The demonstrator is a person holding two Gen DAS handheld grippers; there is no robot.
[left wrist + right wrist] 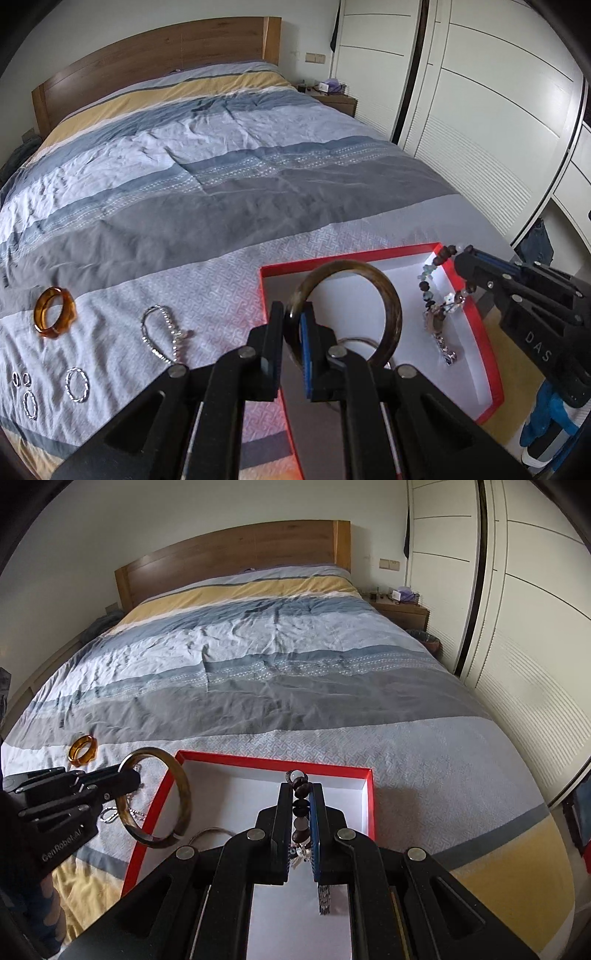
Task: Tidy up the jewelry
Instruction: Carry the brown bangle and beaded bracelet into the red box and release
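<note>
Glossy brown round bangle [364,291], beaded bracelet [439,291]

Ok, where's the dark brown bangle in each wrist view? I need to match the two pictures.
Left wrist view: dark brown bangle at centre bottom, clamped in the left gripper, over the red box.
Right wrist view: the bangle at lower left, at the box's left wall, held by the left gripper.
Shared landmark: the amber bangle lying on the bedspread.

"GenRobot.AI", probably, on left gripper [127,781]; "DAS" on right gripper [460,258]
</note>
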